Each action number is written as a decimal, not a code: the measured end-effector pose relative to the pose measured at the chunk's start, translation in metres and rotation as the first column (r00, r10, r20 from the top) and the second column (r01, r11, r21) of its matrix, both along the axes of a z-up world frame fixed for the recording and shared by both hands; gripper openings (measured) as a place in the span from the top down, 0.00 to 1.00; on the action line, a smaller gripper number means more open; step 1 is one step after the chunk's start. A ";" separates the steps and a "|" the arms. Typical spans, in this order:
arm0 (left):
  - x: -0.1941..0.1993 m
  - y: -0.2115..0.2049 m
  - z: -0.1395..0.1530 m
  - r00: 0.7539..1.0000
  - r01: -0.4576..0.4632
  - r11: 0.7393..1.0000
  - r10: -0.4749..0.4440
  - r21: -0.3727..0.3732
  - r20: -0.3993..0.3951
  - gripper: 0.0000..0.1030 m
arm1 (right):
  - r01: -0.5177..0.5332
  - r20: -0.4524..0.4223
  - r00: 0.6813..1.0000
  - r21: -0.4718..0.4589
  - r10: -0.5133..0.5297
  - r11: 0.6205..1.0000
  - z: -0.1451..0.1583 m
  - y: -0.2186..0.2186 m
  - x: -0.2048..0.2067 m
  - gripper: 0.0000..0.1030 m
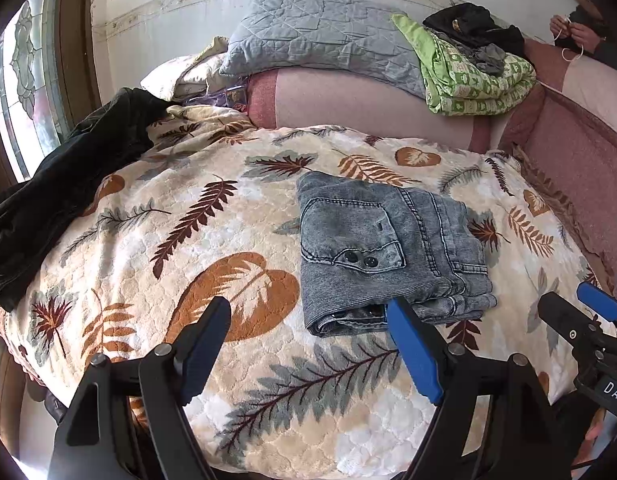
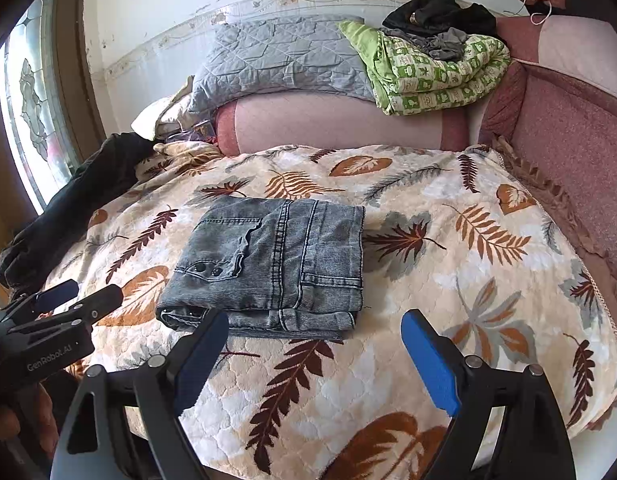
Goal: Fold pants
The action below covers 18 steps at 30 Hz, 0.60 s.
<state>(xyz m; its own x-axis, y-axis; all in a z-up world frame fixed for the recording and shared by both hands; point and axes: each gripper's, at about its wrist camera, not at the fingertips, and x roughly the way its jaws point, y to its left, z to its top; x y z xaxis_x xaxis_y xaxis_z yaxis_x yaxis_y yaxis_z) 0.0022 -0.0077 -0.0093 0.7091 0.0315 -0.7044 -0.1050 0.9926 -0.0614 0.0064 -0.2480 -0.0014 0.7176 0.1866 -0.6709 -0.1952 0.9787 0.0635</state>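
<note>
My left gripper (image 1: 308, 320) and right gripper (image 2: 314, 332) hang open, empty, near the blanket's (image 2: 448, 280) front edge; the jeans (image 2: 276, 260) look fully folded mid-blanket, so I'd just back off

Daylight enters through the patterned window (image 1: 26, 92) at far left, which is blown out to white glare. The blanket (image 1: 236, 248) beside it is evenly bright, with soft shadows. Both views are sharp, bowing strongly toward dark, vignetted corners.

Folded jeans (image 1: 392, 252) and a dark garment (image 1: 68, 200) lie on the leaf-patterned blanket (image 1: 196, 240).
</note>
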 end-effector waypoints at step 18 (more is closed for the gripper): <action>-0.003 -0.003 -0.013 1.000 0.012 1.000 -0.012 -0.002 -0.022 0.21 | 0.007 -0.042 0.999 0.005 -0.007 1.000 -0.015 -0.006 0.003 0.12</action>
<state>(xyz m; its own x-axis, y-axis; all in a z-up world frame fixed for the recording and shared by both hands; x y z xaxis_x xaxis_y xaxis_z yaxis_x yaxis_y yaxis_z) -0.0003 -0.0104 -0.0225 0.6937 0.0218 -0.7199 -0.0947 0.9936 -0.0611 0.0092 -0.2541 -0.0167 0.6903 0.1850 -0.6994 -0.1855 0.9797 0.0761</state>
